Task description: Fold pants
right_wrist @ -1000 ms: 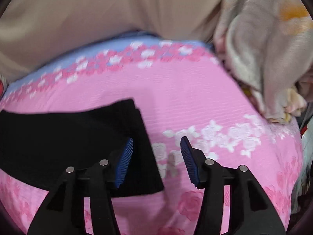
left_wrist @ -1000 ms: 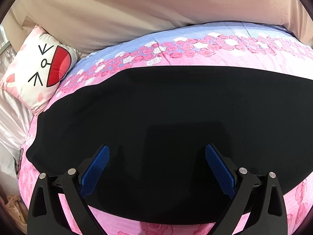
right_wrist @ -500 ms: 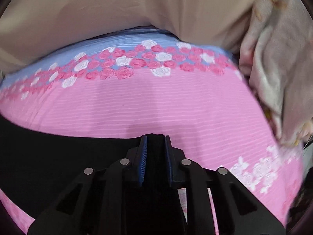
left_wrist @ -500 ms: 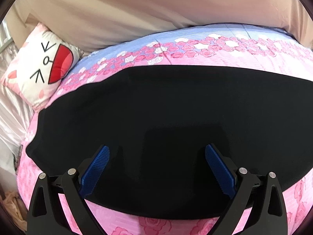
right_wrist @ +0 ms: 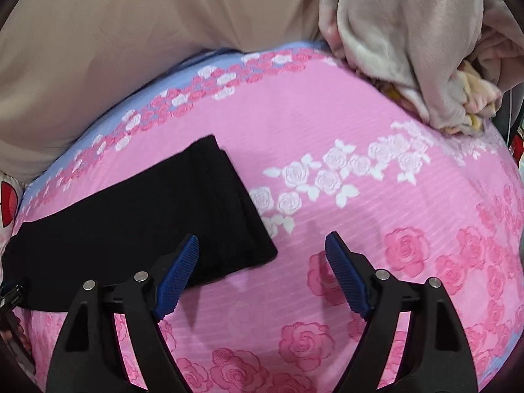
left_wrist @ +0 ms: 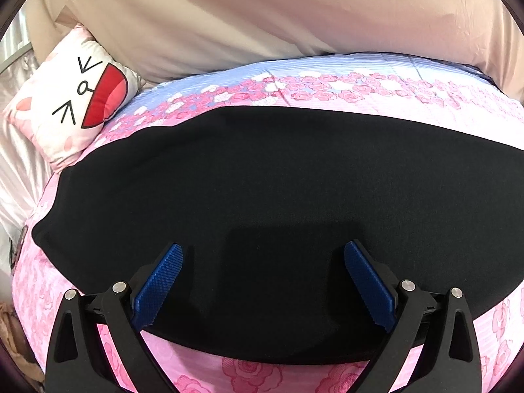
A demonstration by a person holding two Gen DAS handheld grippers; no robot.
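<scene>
Black pants (left_wrist: 278, 203) lie flat across the pink rose-print bed (left_wrist: 344, 88), filling most of the view w/ a smooth top edge. Left gripper (left_wrist: 262, 281) sits over the pants' near edge, jaws spread wide, nothing between them. Cartoon-face pillow (left_wrist: 68, 98) at far left, beige fabric (left_wrist: 262, 16) behind.

a bedroom: floral bedspread (left_wrist: 360, 82), cartoon pillow (left_wrist: 65, 98).
</scene>
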